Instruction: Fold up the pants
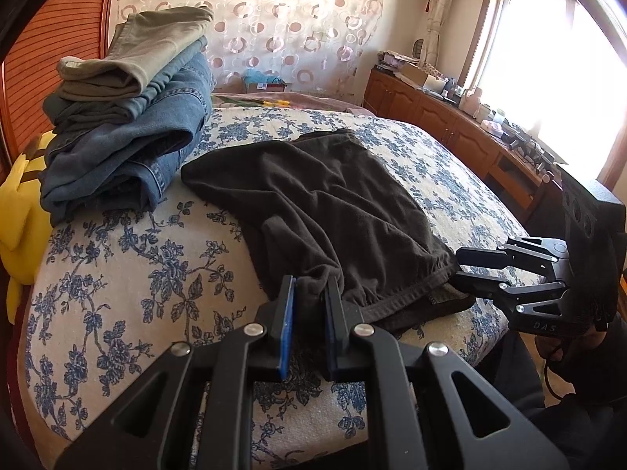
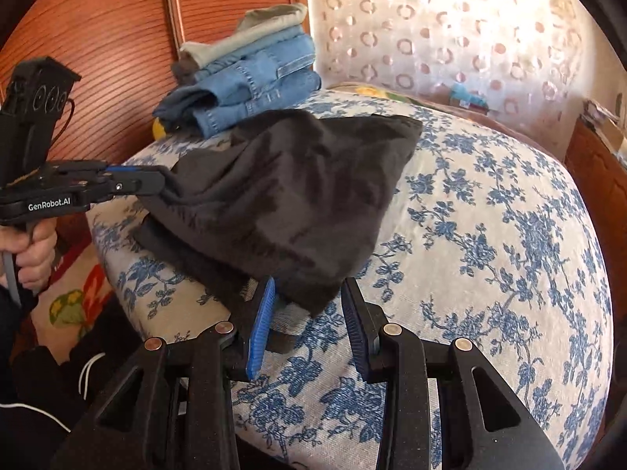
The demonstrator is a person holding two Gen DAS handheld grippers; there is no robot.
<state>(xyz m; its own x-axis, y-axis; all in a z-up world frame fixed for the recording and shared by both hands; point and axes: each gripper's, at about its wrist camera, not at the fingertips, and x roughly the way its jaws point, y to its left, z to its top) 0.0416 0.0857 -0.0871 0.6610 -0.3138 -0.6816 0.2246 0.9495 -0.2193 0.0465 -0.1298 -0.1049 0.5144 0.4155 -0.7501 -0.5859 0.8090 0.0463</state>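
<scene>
Your left gripper (image 1: pixel 309 293) pinches one corner of the single dark pants (image 1: pixel 325 203) on the floral bed (image 1: pixel 129 258). Your right gripper (image 2: pixel 309 305) straddles another corner, jaws partly open (not pressing), with three folded garments (image 1: pixel 125 117) stacked behind.

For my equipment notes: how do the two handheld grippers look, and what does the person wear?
Both the left gripper and the right gripper are black, with cut-out linkages, silver rivets and blue ribbed pads. The left reads "GenRobot.AI", the right "DAS". Each carries a black box on top. The sleeves are dark.
</scene>
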